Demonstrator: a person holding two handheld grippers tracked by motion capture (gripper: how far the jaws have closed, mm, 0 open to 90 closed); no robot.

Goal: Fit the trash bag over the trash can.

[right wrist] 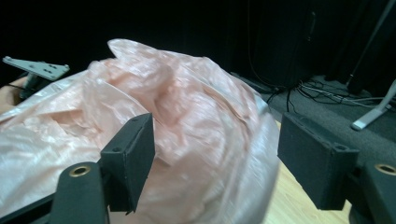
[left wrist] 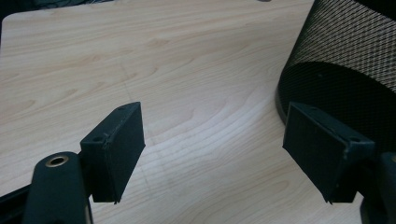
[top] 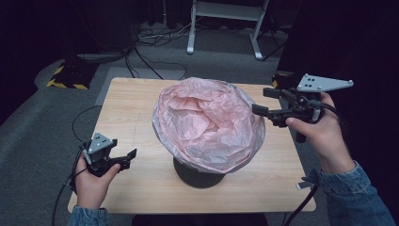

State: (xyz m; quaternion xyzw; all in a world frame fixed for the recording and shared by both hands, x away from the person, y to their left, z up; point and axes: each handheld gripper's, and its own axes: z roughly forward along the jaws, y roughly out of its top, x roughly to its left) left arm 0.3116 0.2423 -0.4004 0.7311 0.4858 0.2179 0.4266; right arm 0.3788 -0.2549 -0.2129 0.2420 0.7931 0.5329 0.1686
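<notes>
Beside the mesh bin (left wrist: 345, 60), left gripper (left wrist: 212, 154) jaws spread empty, pink bag (top: 207, 125) lining it, right gripper (top: 259, 104) jaws spread at its rim.

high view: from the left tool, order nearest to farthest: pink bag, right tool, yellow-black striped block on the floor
1. pink bag: in the bin at table centre, just right of the left tool.
2. yellow-black striped block: on the floor past the table's far-left corner.
3. right tool: across the bag, at its right rim.
</notes>
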